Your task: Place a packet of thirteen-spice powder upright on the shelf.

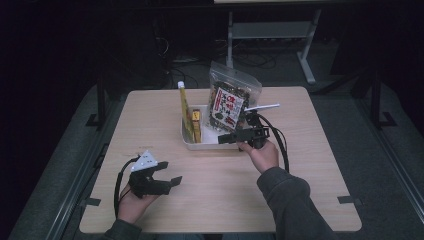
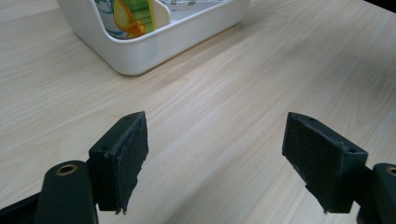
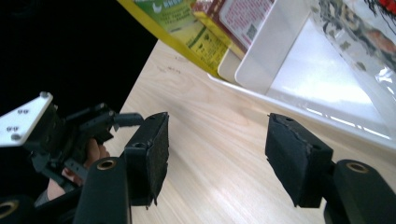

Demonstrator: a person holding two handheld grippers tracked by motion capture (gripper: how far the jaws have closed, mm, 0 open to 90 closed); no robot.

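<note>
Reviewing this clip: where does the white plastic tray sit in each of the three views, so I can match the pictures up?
High view: the white plastic tray sits mid-table, just left of the right gripper.
Left gripper view: the tray's rounded corner is at top left, beyond the open jaws.
Right gripper view: its rim runs across the upper right.
Shared landmark: the tall yellow packet standing in the tray.

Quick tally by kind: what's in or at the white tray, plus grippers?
White tray: 1
Clear snack bag, standing in the tray: 1
Tall yellow packet, upright in the tray: 1
Short yellow-and-red packet, upright in the tray: 1
Grippers: 2, left gripper and right gripper, both open
Total: 6
</note>
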